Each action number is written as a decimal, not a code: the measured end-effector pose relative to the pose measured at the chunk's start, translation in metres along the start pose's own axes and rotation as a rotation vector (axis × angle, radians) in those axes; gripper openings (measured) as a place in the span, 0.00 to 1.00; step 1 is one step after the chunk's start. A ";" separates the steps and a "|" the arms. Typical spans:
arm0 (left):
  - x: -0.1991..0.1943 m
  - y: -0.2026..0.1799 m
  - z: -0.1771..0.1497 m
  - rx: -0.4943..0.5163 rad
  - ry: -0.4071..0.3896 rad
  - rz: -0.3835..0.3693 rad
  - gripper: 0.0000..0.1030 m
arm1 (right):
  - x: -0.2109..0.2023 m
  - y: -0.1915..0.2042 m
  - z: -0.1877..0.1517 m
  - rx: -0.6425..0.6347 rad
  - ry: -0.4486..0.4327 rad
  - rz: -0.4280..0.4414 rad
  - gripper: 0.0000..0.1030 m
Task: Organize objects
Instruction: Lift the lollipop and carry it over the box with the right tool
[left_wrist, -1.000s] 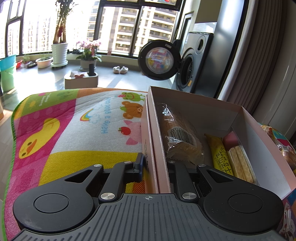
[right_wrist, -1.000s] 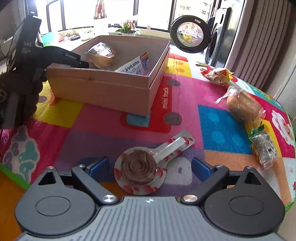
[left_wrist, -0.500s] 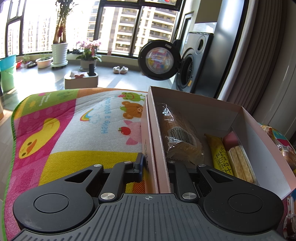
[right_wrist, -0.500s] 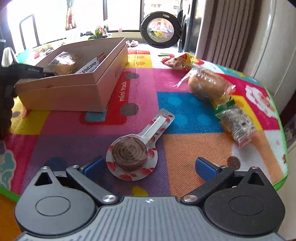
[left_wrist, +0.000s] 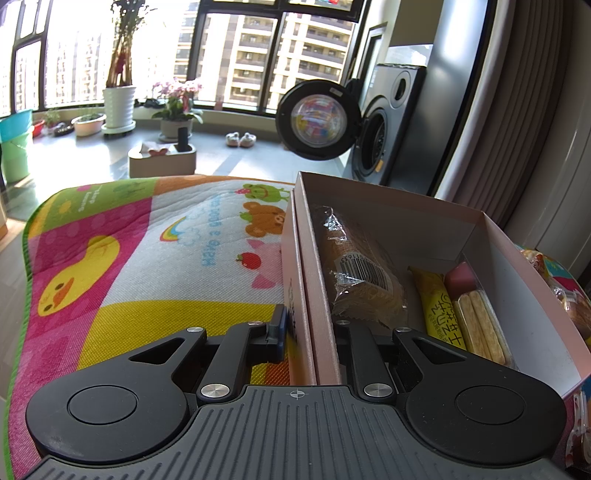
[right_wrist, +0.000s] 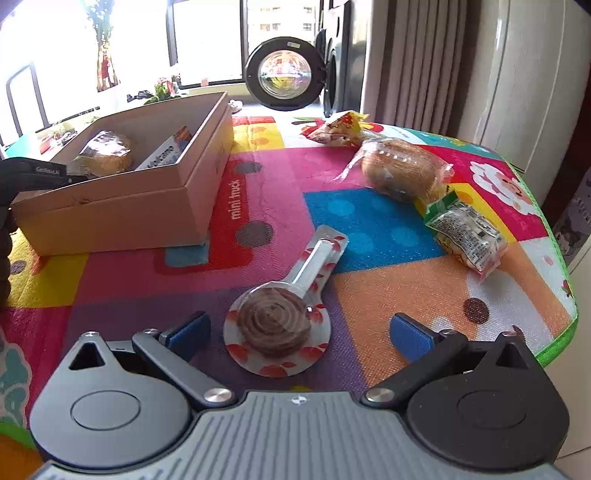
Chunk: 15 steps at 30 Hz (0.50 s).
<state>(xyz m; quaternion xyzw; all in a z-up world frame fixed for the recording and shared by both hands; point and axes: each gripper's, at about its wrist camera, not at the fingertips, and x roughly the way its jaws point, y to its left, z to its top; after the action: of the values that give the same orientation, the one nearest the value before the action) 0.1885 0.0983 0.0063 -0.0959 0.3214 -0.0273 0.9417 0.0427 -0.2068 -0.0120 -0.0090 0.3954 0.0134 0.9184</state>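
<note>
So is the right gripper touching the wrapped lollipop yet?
Apart. The right wrist view shows the right gripper open, with mat visible between each of its jaws and the lollipop.

Both grippers are showing the same build. The left gripper (left_wrist: 310, 332) is wearing matte black linkage arms, silver pivot screws, two round black housings with embossed discs, and a grey ribbed body marked with a small crosshair. The right gripper (right_wrist: 300, 330) is carrying blue pads (right_wrist: 410, 338) on its fingertips, ahead of that crosshair.
</note>
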 end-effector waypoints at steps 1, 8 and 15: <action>0.000 0.000 0.000 0.000 0.000 0.000 0.16 | -0.002 0.003 -0.001 -0.019 -0.001 0.005 0.96; 0.000 0.000 0.000 0.000 0.000 0.000 0.16 | -0.019 -0.014 0.000 -0.038 0.009 -0.069 0.72; 0.000 0.000 0.000 0.000 0.000 0.000 0.16 | -0.007 -0.017 0.009 0.021 0.012 0.014 0.71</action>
<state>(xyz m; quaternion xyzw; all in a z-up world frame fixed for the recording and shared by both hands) 0.1884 0.0980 0.0063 -0.0959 0.3213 -0.0273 0.9417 0.0450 -0.2233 -0.0006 0.0033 0.4010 0.0157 0.9160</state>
